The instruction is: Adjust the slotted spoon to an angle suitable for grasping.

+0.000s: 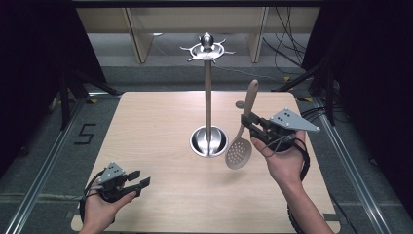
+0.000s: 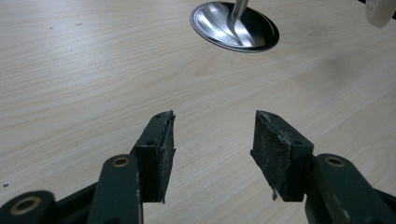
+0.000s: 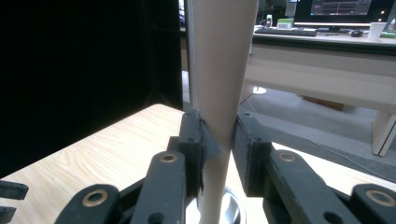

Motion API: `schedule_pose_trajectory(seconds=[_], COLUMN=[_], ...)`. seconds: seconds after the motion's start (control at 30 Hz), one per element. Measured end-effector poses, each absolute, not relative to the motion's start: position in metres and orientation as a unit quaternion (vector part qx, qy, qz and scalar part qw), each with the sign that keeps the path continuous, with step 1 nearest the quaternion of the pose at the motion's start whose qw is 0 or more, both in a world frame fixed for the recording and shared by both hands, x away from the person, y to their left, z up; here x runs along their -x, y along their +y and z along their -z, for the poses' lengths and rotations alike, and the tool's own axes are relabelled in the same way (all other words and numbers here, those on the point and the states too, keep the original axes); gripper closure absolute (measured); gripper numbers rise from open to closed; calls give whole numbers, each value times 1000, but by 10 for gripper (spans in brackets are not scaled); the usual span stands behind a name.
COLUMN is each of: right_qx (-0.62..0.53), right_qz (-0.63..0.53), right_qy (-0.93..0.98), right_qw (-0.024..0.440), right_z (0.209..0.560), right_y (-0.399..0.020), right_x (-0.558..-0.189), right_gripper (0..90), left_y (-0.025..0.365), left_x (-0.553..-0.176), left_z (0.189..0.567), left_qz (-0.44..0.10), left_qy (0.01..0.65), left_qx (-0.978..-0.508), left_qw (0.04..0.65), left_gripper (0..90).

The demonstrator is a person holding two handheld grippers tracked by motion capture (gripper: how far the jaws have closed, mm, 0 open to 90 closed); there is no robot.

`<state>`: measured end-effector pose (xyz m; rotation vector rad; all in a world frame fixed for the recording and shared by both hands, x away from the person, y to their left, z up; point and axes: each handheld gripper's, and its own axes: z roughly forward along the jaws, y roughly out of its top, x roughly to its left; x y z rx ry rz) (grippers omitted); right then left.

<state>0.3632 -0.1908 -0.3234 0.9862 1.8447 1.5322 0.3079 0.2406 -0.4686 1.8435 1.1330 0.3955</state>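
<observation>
A beige slotted spoon hangs in the air right of the metal utensil stand, handle up and perforated bowl down. My right gripper is shut on its handle; in the right gripper view the pads press the handle from both sides. The stand has a round shiny base, a tall pole and a ring of hooks at the top. My left gripper rests low near the table's front left corner, open, with bare tabletop between its pads. The stand's base lies ahead of it.
The light wooden table stands on a grey floor with rails along both sides. Dark curtains flank the scene, and cables lie at the back right. A desk with a monitor stands behind the table in the right gripper view.
</observation>
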Motion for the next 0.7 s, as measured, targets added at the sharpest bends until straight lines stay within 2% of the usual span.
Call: schedule_pose_trajectory(seconds=[0.7], right_qx=[-384], right_qz=[-558], right_qy=[676], right_qw=[289], right_z=[317], right_y=[-181], right_x=[-356], right_gripper=[750], left_y=[239], left_x=[-308], left_z=[469], left_qz=[-159], left_qy=[457], left_qx=[-746], left_qw=[458], left_gripper=[474])
